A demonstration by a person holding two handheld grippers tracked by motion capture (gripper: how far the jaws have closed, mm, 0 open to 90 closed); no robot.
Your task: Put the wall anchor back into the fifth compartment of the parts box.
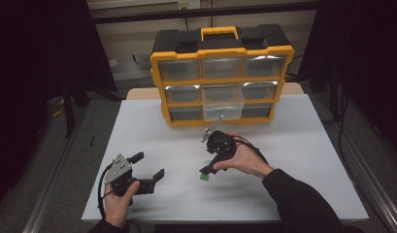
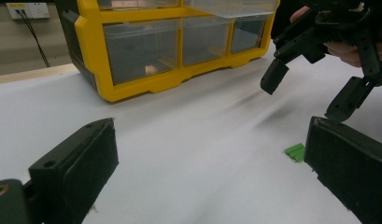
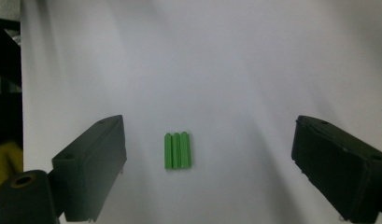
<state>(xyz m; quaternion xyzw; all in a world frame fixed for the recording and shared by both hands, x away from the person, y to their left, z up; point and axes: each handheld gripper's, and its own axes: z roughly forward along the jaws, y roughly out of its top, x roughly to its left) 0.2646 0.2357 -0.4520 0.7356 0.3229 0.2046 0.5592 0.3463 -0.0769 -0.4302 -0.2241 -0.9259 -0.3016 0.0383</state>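
nearest the front edge of the white table (image 1: 293, 194), the left gripper (image 1: 150, 167) rests toward the left front corner, jaws apart and empty, apparently parked while the other hand works. further in, near the table's middle, the right gripper (image 1: 204, 171) points down over a small green ribbed block (image 1: 204, 176), jaws wide and straddling it without touching, seemingly lined up for a pickup. the right gripper view shows the block (image 3: 177, 150) centred between the jaws; the left gripper view shows it (image 2: 295, 151) lying flat. along the far edge stands the yellow drawer organiser (image 1: 221, 77), one middle drawer (image 1: 223, 103) pulled out, probably the destination.
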